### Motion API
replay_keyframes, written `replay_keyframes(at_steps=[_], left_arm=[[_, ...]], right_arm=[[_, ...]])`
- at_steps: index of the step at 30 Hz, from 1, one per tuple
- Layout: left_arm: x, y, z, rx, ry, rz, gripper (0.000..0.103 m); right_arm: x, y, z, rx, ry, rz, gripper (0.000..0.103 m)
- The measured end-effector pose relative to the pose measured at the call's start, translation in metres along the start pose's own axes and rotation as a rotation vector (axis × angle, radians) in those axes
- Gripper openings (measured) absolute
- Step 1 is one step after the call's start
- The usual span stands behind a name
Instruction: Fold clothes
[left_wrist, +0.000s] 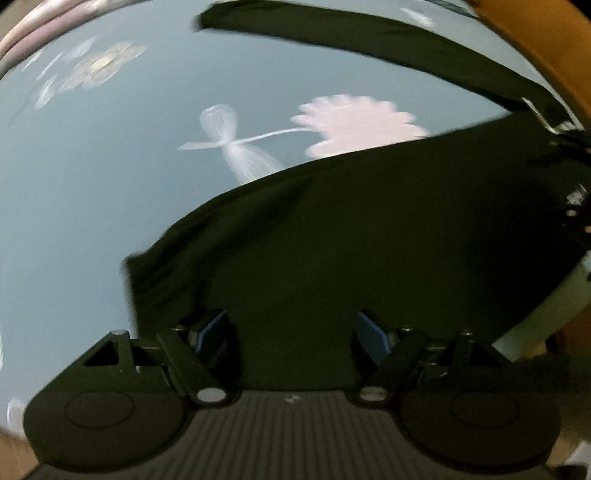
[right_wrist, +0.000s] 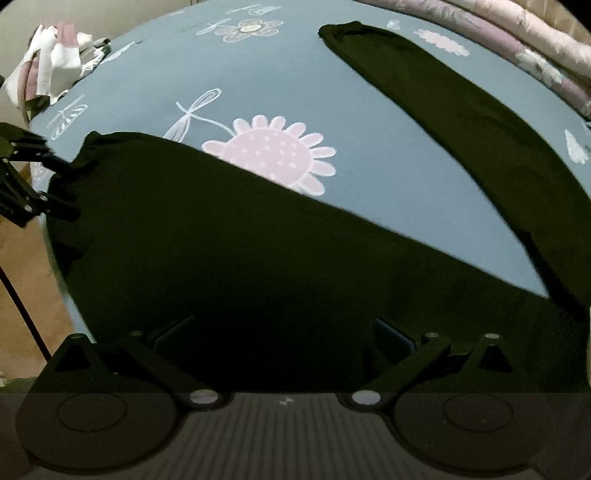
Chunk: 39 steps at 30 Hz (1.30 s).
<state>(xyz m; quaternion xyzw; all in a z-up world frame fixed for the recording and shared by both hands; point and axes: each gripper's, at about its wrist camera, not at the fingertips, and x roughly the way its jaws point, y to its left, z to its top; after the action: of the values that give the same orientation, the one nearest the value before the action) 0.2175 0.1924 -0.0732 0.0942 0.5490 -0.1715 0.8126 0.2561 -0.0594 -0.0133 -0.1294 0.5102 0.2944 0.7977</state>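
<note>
Blue-grey bedding (right_wrist: 155, 74) printed with a pink flower (right_wrist: 273, 155) and pale dragonflies is your work surface, with a rumpled quilt (right_wrist: 517, 33) along the far edge and a heap of other laundry (right_wrist: 55, 66) at the far left corner. Your dark garment (right_wrist: 258, 251) lies spread across the near part of the bed, one long sleeve (right_wrist: 461, 122) stretched flat toward the far side. Your left gripper (left_wrist: 291, 328) has its blue-padded fingers (left_wrist: 210, 328) parted over the cloth, gripping nothing that shows — and the left wrist view is smeared (you are moving fast). Your right gripper (right_wrist: 284, 332) likewise sits spread wide above the garment's near edge; the dark fabric under it makes contact hard to judge. My reading is that you are about to take the near hem at two corners. Set both sets of fingers down onto a single layer at matching points along the edge, close firmly, then lift together so the fold line stays straight. Keep the sleeve in mind — it may drag and twist if you pull across too quickly.
</note>
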Motion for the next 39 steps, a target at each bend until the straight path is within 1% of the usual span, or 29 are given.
replay_keyframes(at_steps=[2,5,7,9,12,15,18,20,22,24,26,28,29,31,32,34,37,38,39], left_arm=[[0.009,-0.009,0.0,0.029,0.02,-0.007,0.077],[0.019,-0.007,-0.01,0.011,0.07,-0.009,0.077],[0.023,-0.002,-0.02,-0.013,0.11,0.014,0.077],[0.019,0.0,-0.023,-0.031,0.125,0.025,0.077],[0.01,0.001,-0.013,-0.039,0.115,0.029,0.076],[0.003,-0.003,0.003,-0.021,0.096,0.033,0.077],[0.005,-0.007,0.023,0.006,0.082,0.024,0.077],[0.01,-0.014,0.037,0.039,0.065,0.027,0.077],[0.015,-0.022,0.051,0.071,0.046,0.032,0.077],[0.019,-0.031,0.064,0.097,0.027,0.032,0.077],[0.023,-0.04,0.075,0.107,0.017,0.026,0.077],[0.029,-0.049,0.085,0.112,0.012,0.018,0.077],[0.032,-0.054,0.089,0.119,0.01,0.017,0.077],[0.037,-0.064,0.097,0.13,0.005,0.013,0.077],[0.038,-0.069,0.1,0.133,0.005,0.005,0.077],[0.041,-0.077,0.106,0.143,0.008,-0.011,0.077],[0.043,-0.091,0.114,0.172,0.015,-0.029,0.077],[0.043,-0.095,0.117,0.185,0.015,-0.032,0.077],[0.043,-0.1,0.121,0.203,0.012,-0.035,0.077]], right_arm=[[0.005,0.004,-0.004,0.005,0.008,0.016,0.103],[0.015,0.008,-0.013,0.014,0.031,0.034,0.103],[0.022,0.007,-0.018,0.05,0.048,0.049,0.103],[0.025,0.006,-0.022,0.076,0.052,0.054,0.103],[0.02,0.003,-0.022,0.099,0.04,0.053,0.103],[0.0,-0.011,-0.021,0.142,-0.019,0.03,0.103],[-0.023,-0.037,-0.019,0.134,-0.086,-0.063,0.103],[-0.038,-0.066,-0.016,0.121,-0.134,-0.157,0.103],[-0.046,-0.103,-0.015,0.111,-0.161,-0.275,0.103],[-0.048,-0.138,-0.013,0.129,-0.179,-0.363,0.103],[-0.046,-0.171,-0.013,0.175,-0.184,-0.388,0.103],[-0.037,-0.199,-0.016,0.241,-0.151,-0.357,0.103],[-0.033,-0.208,-0.017,0.265,-0.136,-0.344,0.103],[-0.028,-0.215,-0.023,0.305,-0.117,-0.314,0.103],[-0.028,-0.216,-0.025,0.325,-0.111,-0.269,0.103],[-0.03,-0.206,-0.032,0.337,-0.104,-0.165,0.103],[-0.039,-0.179,-0.042,0.291,-0.114,-0.05,0.103],[-0.044,-0.169,-0.045,0.26,-0.118,-0.043,0.103],[-0.05,-0.158,-0.048,0.224,-0.134,-0.062,0.103]])
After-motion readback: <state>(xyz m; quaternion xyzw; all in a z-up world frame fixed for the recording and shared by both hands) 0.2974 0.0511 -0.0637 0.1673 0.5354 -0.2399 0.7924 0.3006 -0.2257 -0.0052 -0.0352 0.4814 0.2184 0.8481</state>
